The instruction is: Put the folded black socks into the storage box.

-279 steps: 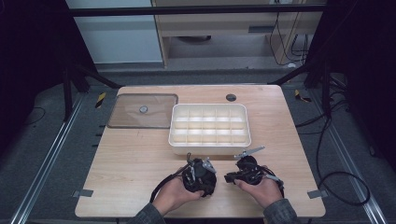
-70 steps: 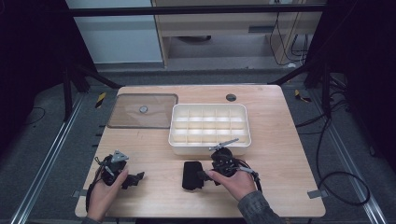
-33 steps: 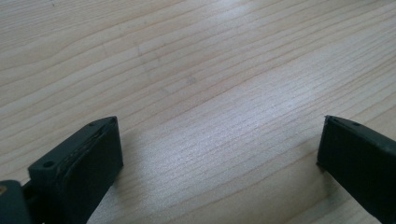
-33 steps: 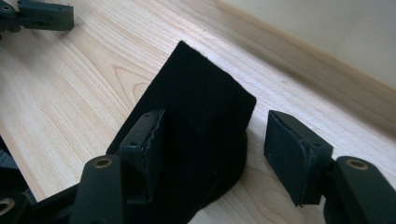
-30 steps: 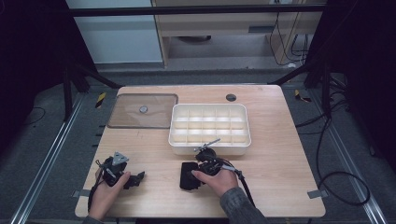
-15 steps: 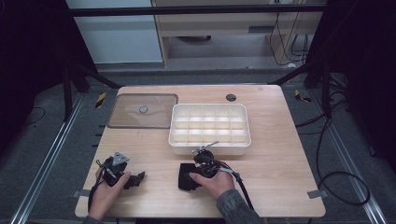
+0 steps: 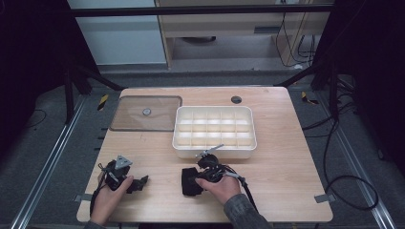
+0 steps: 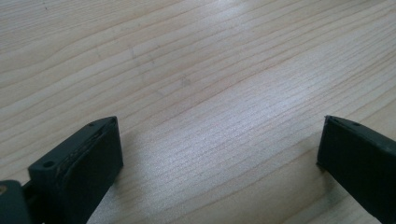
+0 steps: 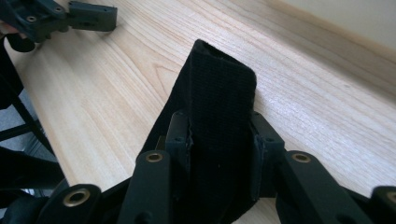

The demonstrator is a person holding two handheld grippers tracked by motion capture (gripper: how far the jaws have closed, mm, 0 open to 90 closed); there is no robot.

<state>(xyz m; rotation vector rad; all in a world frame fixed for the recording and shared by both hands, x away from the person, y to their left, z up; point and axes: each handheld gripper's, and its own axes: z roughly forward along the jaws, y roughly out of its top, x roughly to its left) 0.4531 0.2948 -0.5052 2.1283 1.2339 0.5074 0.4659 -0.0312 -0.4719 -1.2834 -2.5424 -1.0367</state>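
Observation:
A black fabric pouch (image 7: 189,183) lies on the wooden table (image 7: 286,157) near its front edge, in front of the white tray. My right gripper (image 7: 197,178) points left onto it. In the right gripper view the pouch (image 9: 222,93) stands up as a fold between the two jaws, whose pads (image 9: 179,140) press on both its sides; the jaws have just been closing onto it. My left gripper (image 7: 142,182) rests at the front left, well apart from the pouch. Its jaws stand wide open (image 8: 219,158) over bare wood.
A white compartment tray (image 7: 178,129) sits mid-table just behind my right hand. A clear lid (image 7: 143,113) lies flat to the tray's left. A dark round grommet (image 7: 236,99) is at the back edge. The left gripper (image 9: 70,16) shows far off in the right gripper view.
My right gripper has slid left from beside the pouch onto it, and its jaws have closed on the fabric. The left hand, once at the middle, now stays at the front left.

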